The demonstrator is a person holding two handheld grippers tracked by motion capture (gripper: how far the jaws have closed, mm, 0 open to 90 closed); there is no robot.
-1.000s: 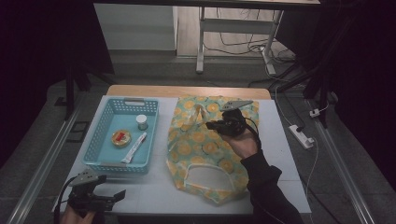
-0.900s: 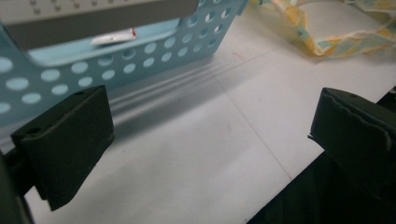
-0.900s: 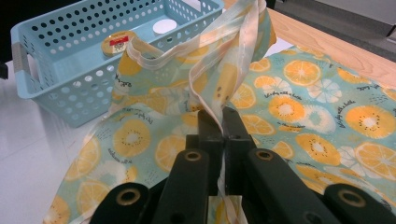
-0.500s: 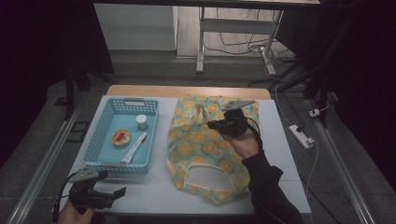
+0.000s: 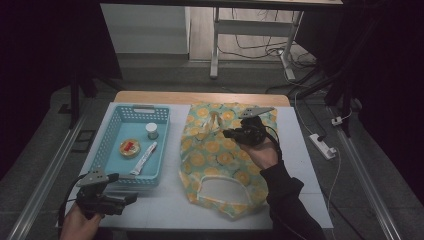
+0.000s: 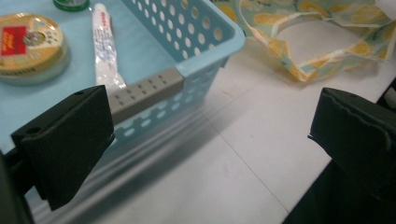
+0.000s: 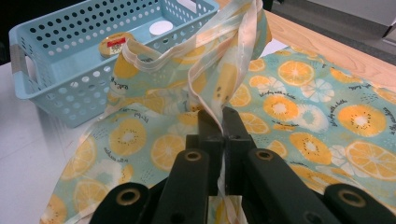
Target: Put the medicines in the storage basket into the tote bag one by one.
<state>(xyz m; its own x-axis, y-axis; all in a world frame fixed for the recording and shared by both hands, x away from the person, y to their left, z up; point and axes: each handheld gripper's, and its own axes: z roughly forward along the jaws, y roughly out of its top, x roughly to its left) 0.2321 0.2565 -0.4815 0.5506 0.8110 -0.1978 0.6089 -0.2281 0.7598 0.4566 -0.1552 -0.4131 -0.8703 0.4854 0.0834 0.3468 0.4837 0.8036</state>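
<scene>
Bag [image 7: 299, 93] print: small script beside the orange slices, too fine for me to read.
Tin [image 6: 29, 42] label: red, unreadable.

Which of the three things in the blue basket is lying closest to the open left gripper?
The white tube, lying lengthwise toward the left gripper; the round tin and small jar sit farther back.

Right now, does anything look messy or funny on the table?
Only the orange-print bag: it lies rumpled, and the right tongs are shut on one strap, tugging it up in a loop. The blue basket sits straight, and nothing is spilled or broken.
</scene>
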